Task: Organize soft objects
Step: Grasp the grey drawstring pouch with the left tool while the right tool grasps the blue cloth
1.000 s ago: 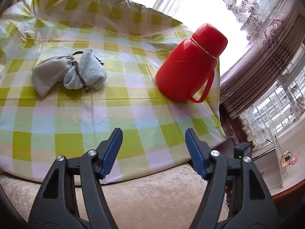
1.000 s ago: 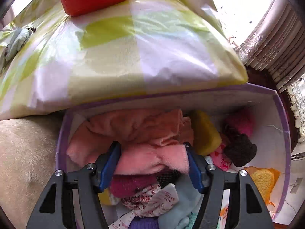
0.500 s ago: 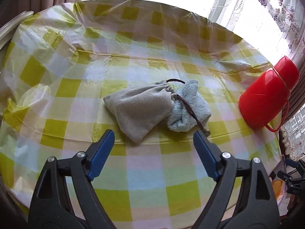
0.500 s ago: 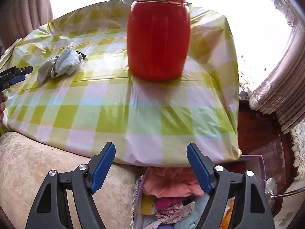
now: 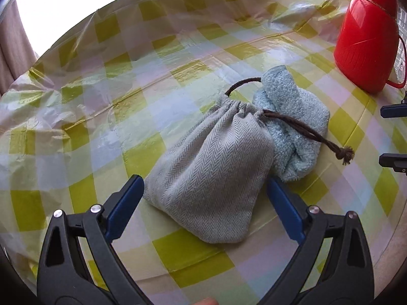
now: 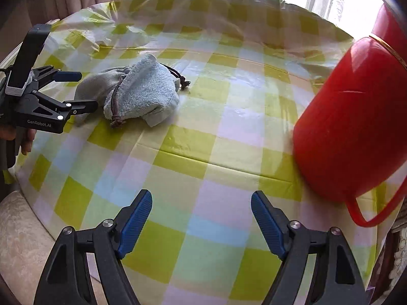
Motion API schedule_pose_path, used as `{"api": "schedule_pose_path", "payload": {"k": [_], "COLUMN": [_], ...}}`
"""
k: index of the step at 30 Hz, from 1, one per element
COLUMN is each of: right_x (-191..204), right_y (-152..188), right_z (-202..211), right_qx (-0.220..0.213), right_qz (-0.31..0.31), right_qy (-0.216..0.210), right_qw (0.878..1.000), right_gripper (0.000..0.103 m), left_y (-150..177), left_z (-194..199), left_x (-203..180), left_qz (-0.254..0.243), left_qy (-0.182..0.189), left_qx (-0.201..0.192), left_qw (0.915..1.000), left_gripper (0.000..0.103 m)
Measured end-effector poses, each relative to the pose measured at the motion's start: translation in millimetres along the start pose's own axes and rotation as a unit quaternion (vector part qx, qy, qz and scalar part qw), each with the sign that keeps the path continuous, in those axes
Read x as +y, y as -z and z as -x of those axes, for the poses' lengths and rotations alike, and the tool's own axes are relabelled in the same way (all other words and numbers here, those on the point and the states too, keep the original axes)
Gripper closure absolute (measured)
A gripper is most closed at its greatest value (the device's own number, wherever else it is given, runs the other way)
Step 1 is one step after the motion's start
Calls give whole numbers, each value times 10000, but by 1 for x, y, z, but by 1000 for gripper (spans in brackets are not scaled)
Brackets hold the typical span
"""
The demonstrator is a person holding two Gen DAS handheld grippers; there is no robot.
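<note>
With my left gripper point(image 5: 204, 190) just widened to straddle the pouch point(image 5: 216, 175), nothing is pinched; my right gripper point(image 6: 201, 218), also just opened, is empty over the table point(image 6: 229, 152).

L wrist cam close above pouch point(image 5: 211, 178); R farther; shared tablecloth point(image 6: 203, 152).

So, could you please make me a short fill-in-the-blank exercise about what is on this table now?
1. The grey drawstring pouch lies beside a light ____ towel.
2. The pouch's cord is ____ in colour.
3. The flask with a handle is ____.
4. The left hand-held gripper has its jaws ____ around the pouch.

Missing words: blue; brown; red; open
</note>
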State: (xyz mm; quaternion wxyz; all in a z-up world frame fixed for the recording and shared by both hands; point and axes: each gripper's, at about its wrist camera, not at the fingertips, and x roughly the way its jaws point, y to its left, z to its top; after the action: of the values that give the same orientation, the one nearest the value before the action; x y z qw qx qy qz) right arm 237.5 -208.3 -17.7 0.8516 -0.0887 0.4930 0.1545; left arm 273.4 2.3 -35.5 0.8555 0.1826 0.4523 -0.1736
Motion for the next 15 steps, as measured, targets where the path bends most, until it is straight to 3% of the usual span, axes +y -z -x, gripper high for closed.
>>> {"api": "schedule_pose_path", "payload": {"k": [5,7,8,15], "right_x": [20,27,30,45], "right_y": [-25,-32,-36,-62], "right_z": [-19,-23,-25,-37], "right_qx": [-131,-169,-210,-397], "right_qz": [388,531,589,696], "right_qy": [-83,-128,-162,-315], "right_qw": [9991,9984,9979,9963], "right_gripper": [22,21,20,19], "left_y": [-11,-13,-14,-6], "left_z": [-22,-26,-27,-15], "left_x": [1,5,9,27], "left_qz": [-231,-24,169,1016], "left_qy": [148,401,567,939], "left_qx": [74,26,13,-126], "left_qw": [9996,9992,9982,9903], "left_gripper": [6,15,25,48]}}
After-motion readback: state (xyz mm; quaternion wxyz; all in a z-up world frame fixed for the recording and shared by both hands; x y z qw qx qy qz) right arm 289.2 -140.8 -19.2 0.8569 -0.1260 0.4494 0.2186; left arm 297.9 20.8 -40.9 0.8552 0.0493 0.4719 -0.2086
